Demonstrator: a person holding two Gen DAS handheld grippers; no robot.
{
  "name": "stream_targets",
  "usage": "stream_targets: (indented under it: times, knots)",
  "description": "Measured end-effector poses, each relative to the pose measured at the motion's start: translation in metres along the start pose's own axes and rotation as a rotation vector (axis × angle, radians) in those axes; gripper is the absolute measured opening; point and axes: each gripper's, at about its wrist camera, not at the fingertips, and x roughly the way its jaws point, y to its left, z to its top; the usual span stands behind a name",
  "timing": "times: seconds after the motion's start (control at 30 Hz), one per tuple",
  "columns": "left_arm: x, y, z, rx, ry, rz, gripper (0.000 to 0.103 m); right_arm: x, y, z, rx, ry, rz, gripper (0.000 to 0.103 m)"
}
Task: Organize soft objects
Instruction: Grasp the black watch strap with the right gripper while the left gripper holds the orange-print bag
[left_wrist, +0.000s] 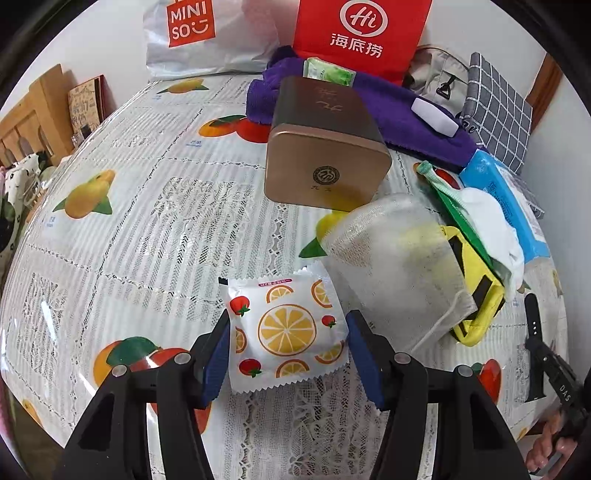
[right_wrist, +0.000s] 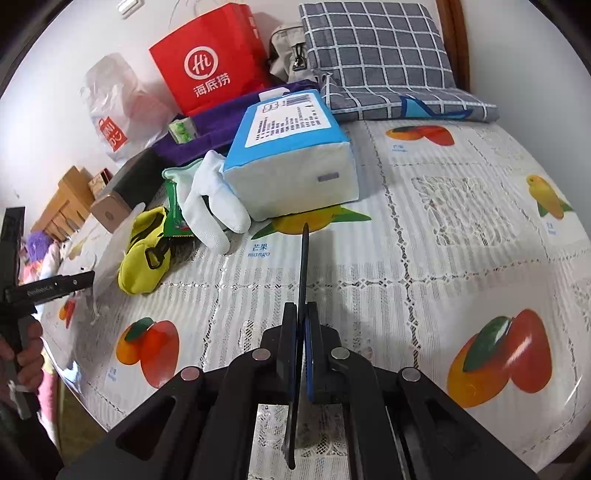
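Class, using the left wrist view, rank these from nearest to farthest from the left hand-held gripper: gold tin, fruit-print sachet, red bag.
1. Fruit-print sachet, between the left hand-held gripper's fingers.
2. Gold tin, mid-table.
3. Red bag, against the back wall.
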Motion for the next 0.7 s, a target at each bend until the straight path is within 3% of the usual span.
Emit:
stream_targets:
  times: [0.23,0.4,0.7]
  knots:
    - [-0.013,0.003,0.003,-0.018,-0.009,-0.043,0.057,-0.006,0.003,0.002,0.011,0.015,-0.013,0.004]
    - [-0.028,0.002,0.009,-0.021,-0.031,-0.062,0.057,-0.021,0.005,0.009,0.034,0.002,0.041,0.004]
    - [-0.039,0.004,0.012,-0.023,-0.044,-0.074,0.057,-0.031,0.015,0.020,-0.021,-0.001,-0.023,0.005]
